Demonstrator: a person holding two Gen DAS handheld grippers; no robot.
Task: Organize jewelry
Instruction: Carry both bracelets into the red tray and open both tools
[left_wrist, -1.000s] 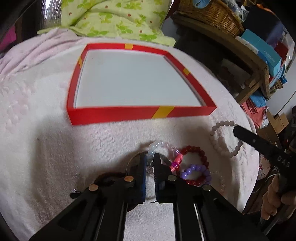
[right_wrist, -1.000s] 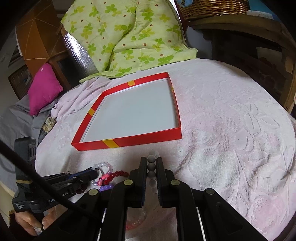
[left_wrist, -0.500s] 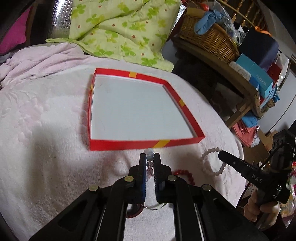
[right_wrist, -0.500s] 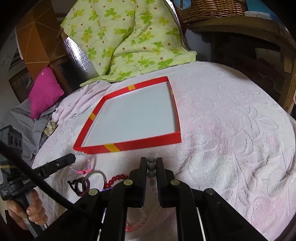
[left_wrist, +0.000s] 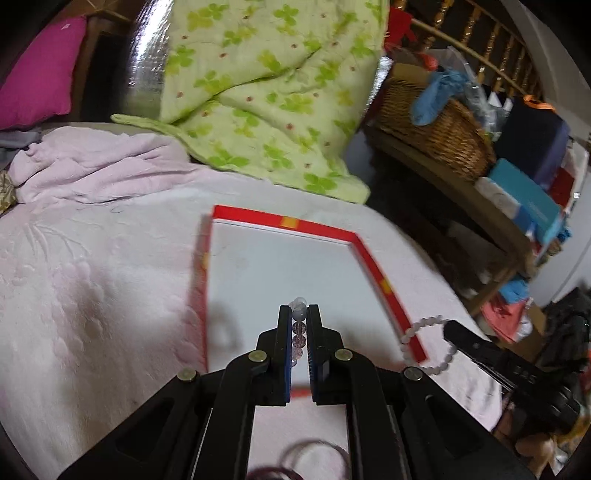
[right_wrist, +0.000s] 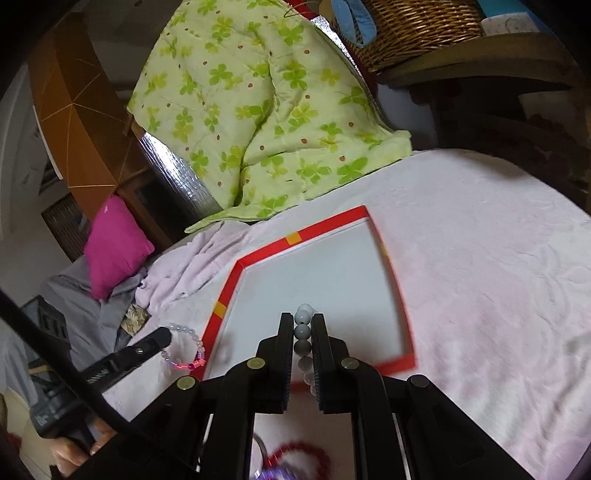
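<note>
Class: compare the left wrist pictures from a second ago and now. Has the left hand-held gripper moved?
Yes. The left hand-held gripper, shut on a clear bead bracelet, has advanced from short of the red tray to over its white floor.

The pale pink bed cover (right_wrist: 480, 258) is soft cloth with a raised pattern. The red shallow box lid (left_wrist: 373, 258) looks like smooth matt cardboard, white inside. The brown woven basket (left_wrist: 436, 136) is rough wicker. The milky round beads (right_wrist: 303, 328) look glossy.

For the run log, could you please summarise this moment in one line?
left claw: shut on clear bracelet | right claw: shut on white bracelet | both over red tray
</note>
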